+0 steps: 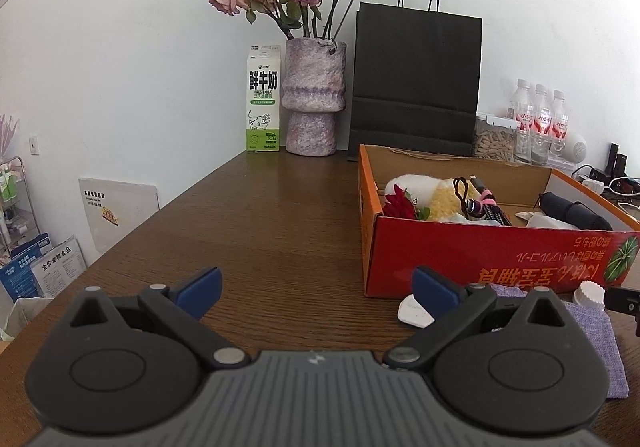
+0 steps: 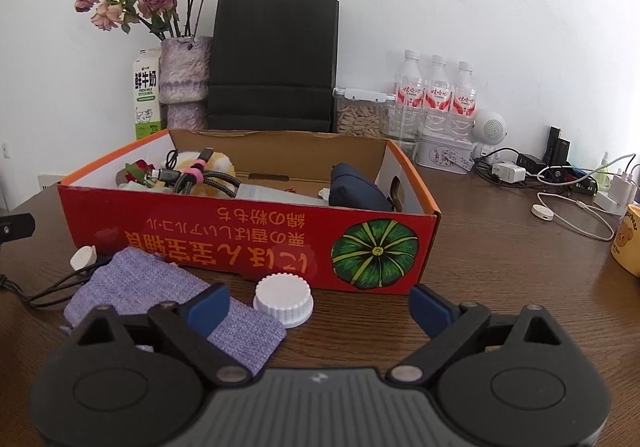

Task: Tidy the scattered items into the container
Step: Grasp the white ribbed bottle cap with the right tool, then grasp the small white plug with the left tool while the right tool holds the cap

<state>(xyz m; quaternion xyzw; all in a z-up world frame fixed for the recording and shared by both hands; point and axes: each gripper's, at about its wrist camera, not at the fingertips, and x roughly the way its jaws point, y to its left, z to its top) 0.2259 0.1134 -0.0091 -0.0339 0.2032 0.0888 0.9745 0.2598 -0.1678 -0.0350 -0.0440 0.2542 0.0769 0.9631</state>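
1. The left tool point(image 1: 316, 293) hovers low over the brown surface point(image 1: 280, 227) with its blue pads spread wide and nothing between them.
2. The right tool point(image 2: 320, 305) is also spread apart, holding nothing; only bare wood lies between its pads.
3. The red box point(image 2: 248, 243) stands just ahead of the right tool, and ahead and to the right of the left tool.
4. Inside the box lie a bundle of cables point(image 2: 192, 179), a dark pouch point(image 2: 356, 191) and a red fabric flower point(image 1: 400, 203).
5. A white cap point(image 2: 284, 299) sits on the surface just ahead of the right tool's left pad, near the box wall.
6. A purple cloth bag point(image 2: 160, 295) lies partly under that same left pad.
7. A small white plug point(image 1: 414, 311) rests beside the left tool's right pad.
8. Far ahead, by the wall, stand a vase of roses point(image 1: 314, 95), a milk carton point(image 1: 263, 99) and a black paper bag point(image 1: 416, 79).
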